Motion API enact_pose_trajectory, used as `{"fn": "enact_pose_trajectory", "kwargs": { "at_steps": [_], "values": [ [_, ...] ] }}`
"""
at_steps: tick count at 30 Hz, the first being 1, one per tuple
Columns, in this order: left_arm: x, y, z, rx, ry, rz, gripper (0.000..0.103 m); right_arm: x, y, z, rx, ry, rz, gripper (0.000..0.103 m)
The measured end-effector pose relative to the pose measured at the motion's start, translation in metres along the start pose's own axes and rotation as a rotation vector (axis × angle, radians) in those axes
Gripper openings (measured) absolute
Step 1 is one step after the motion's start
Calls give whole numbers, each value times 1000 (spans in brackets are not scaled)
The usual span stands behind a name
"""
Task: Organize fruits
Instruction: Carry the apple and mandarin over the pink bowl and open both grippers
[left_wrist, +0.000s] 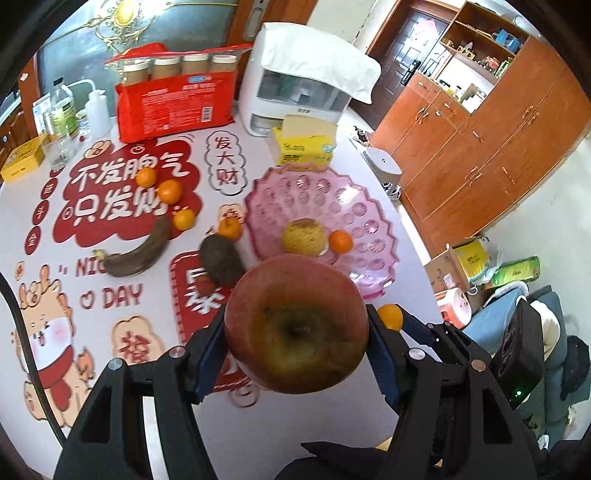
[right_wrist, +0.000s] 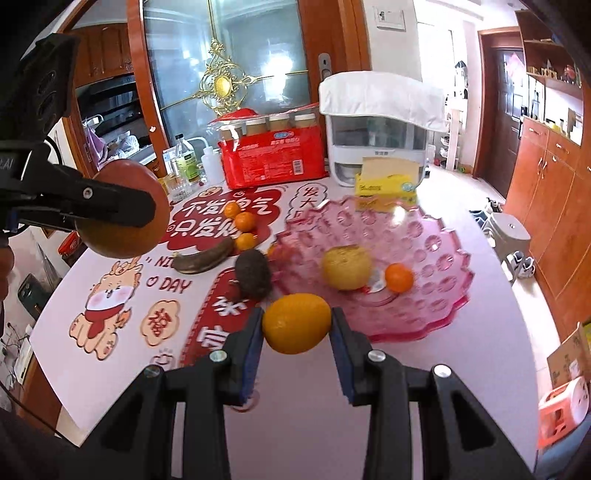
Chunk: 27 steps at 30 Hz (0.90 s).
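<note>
low in the left wrist frame, the left tool (left_wrist: 295, 325) pinches a big red-green apple (left_wrist: 295, 325) by its sides: heavy, firm, smooth, so hold the widest part. the right tool (right_wrist: 296, 322) pinches a small orange citrus (right_wrist: 296, 322), light and soft. the scalloped pink glass plate (right_wrist: 436, 273), probably fragile, has open room at frame centre beside 2 fruits.

Orange wooden cabinets (left_wrist: 491, 140) line a pale floor (right_wrist: 465, 192) beside a dark door (right_wrist: 511, 99).

Glossy translucent pink plastic bowl (right_wrist: 436, 258), smooth printed tablecloth (right_wrist: 122, 332), polished wooden cabinets (left_wrist: 498, 147).
</note>
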<state>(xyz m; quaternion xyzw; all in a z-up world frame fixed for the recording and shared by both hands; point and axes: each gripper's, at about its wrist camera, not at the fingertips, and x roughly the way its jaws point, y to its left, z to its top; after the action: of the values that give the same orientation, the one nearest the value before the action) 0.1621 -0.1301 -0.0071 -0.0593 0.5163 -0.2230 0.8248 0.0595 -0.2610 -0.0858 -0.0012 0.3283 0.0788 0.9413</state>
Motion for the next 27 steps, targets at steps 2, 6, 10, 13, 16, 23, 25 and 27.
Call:
{"fn": "enact_pose_trajectory", "kwargs": {
  "at_steps": [2, 6, 10, 13, 16, 23, 25, 27],
  "values": [
    [8, -11, 4, 4, 1, 3, 66, 1, -14, 3, -12, -4, 0, 36],
    [32, -33, 16, 9, 13, 5, 66, 6, -41, 9, -7, -1, -5, 36],
    [59, -46, 28, -2, 32, 20, 66, 15, -68, 14, 3, 8, -10, 36],
    [80, -50, 34, -7, 35, 31, 66, 23, -83, 16, 6, 18, -13, 36],
    [105, -50, 40, -27, 63, 35, 66, 34, -97, 18, 21, 36, -4, 36],
    [159, -38, 47, -104, 164, 17, 66, 63, -111, 17, 2, 92, -29, 36],
    [168, -38, 48, -100, 182, 25, 66, 70, -112, 18, -9, 99, -21, 36],
    [179, -38, 50, -97, 204, 26, 67, 78, -113, 18, -18, 114, -13, 36]
  ]
}}
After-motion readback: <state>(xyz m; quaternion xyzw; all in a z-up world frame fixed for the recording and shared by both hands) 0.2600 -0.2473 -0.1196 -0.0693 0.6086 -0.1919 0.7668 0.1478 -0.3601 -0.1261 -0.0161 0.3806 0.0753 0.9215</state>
